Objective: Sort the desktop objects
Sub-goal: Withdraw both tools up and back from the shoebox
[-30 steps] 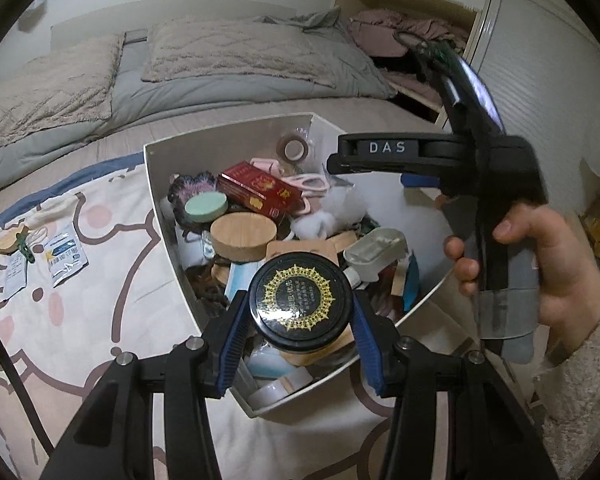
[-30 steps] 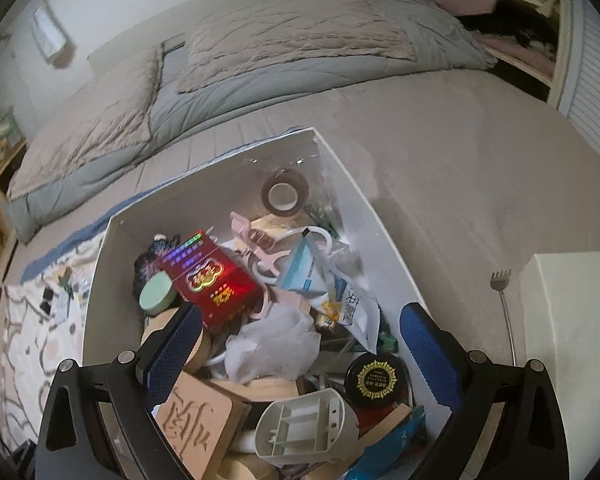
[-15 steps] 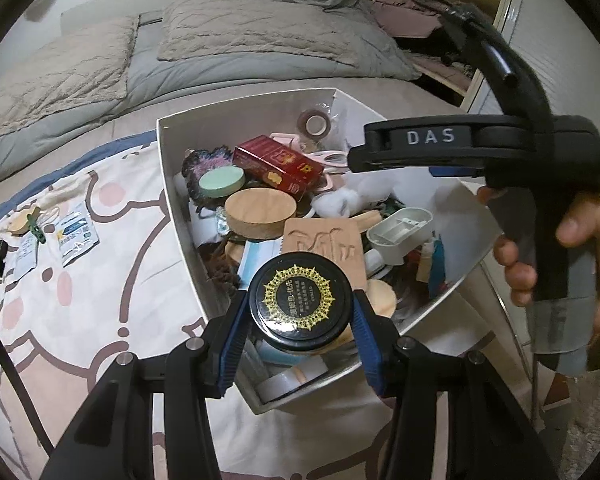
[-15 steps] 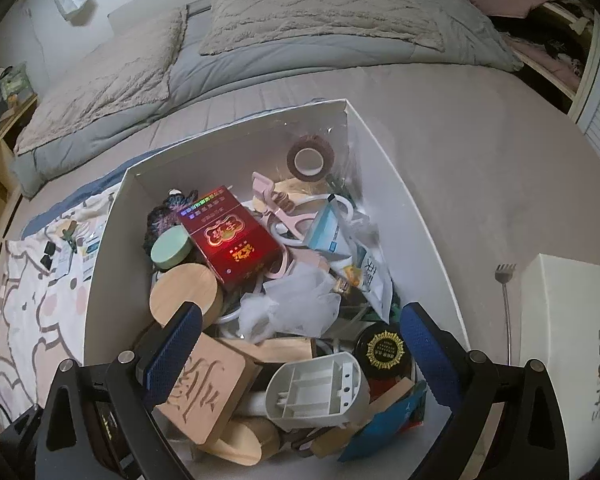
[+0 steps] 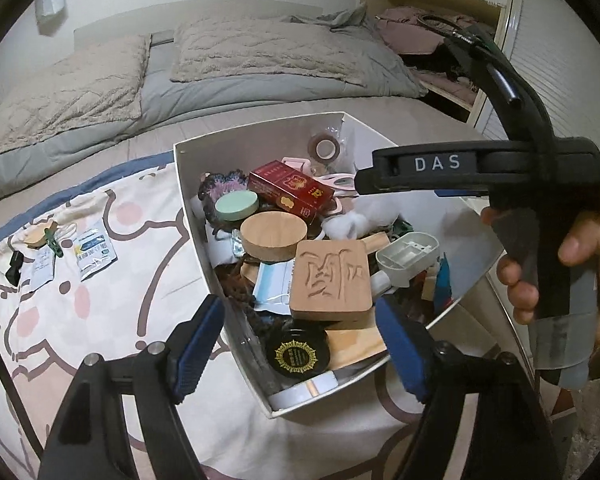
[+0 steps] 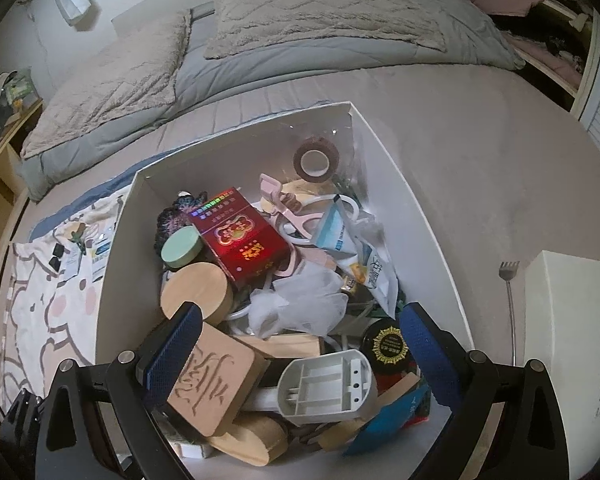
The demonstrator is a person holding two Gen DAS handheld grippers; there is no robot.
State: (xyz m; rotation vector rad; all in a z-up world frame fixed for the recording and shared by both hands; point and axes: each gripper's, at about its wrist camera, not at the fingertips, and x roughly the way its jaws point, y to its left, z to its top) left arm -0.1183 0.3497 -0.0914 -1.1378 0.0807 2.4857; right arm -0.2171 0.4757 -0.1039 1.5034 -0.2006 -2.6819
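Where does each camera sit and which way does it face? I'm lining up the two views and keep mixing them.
Left wrist: on the left gripper, angled down at the white box on the bed; its opening jaws hold nothing; the right gripper and the hand holding it show.
Right wrist: on the right gripper, looking steeply down into the box; only its open jaws show.
Shared: black gold-patterned jar, red packet, carved wooden block.
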